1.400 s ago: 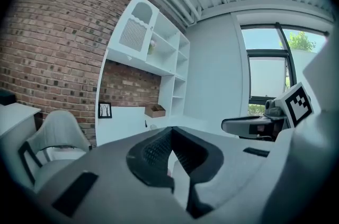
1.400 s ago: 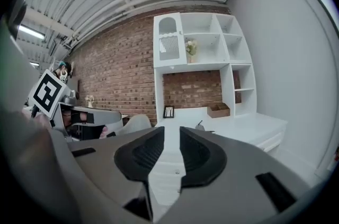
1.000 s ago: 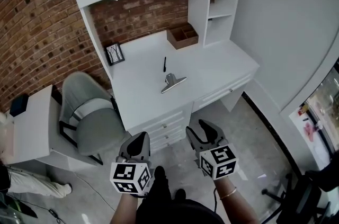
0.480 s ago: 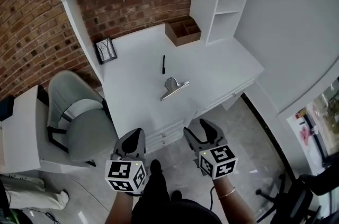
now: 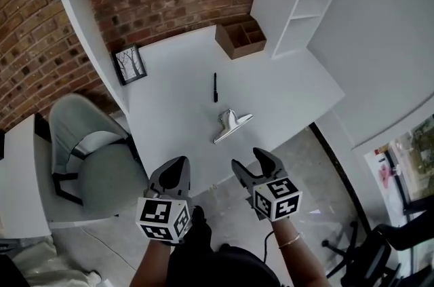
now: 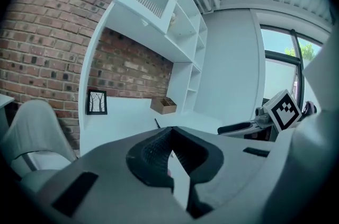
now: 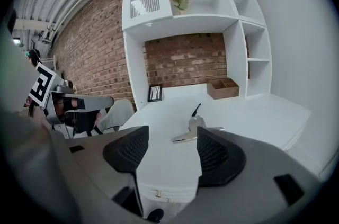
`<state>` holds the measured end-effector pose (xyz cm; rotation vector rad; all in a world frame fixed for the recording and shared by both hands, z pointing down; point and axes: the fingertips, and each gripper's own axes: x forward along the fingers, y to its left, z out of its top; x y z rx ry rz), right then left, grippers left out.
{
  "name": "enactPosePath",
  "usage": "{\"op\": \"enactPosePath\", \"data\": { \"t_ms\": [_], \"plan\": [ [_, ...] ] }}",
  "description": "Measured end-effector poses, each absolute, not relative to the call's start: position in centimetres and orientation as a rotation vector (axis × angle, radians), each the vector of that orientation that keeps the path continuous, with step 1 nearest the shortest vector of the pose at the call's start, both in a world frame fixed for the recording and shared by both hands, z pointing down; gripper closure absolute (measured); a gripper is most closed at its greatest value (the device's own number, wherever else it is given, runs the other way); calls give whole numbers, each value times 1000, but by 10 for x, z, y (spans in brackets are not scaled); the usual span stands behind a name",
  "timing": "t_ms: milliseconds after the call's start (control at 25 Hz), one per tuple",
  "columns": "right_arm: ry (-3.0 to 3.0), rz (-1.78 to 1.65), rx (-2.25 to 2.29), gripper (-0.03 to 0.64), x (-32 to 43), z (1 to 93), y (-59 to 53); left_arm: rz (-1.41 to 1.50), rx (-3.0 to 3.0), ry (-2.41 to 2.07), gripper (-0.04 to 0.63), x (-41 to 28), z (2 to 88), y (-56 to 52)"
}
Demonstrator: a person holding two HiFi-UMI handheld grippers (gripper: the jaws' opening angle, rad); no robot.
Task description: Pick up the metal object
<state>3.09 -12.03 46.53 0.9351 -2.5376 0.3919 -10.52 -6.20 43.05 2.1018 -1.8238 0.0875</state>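
Note:
A shiny metal clip (image 5: 230, 126) lies on the white desk (image 5: 173, 99), close to its front edge, with a black pen (image 5: 215, 87) just behind it. The right gripper view shows the clip (image 7: 195, 131) ahead, beyond the jaws. My right gripper (image 5: 251, 163) hovers over the floor in front of the desk, short of the clip; its jaws are opening and nothing is between them. My left gripper (image 5: 176, 172) hangs beside it to the left, jaws together and empty. The left gripper's pads (image 6: 159, 150) meet in its own view.
A brown wooden organiser (image 5: 241, 39) stands at the desk's back, and a small framed picture (image 5: 129, 64) leans on the brick wall. White shelves (image 5: 298, 14) rise at the right. A grey chair (image 5: 95, 157) stands left of the desk. A dark office chair base (image 5: 380, 252) sits at the bottom right.
Both grippers have come closer to the desk's front edge and the clip. The right gripper's jaws have spread wider. The left gripper stays shut.

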Motion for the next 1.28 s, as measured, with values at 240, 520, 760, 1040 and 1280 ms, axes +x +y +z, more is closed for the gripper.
{"op": "enactPosePath", "data": {
  "t_ms": [240,520,760,1040,1280],
  "plan": [
    [-2491,376,951,348,8,470,-151,64,2121,-1785,586,-129,431,-90],
    [-2407,367,923,330,-8,490,-181,65,2101,-1756,586,-144,442,-112],
    [-2352,356,904,322,-17,510,-212,91,2080,-1745,586,-150,456,-132],
    [-2296,366,839,316,-25,539,-245,128,2048,-1730,586,-155,472,-167],
    [-2248,359,764,295,-33,557,-264,133,2008,-1726,586,-158,484,-190]
  ]
}}
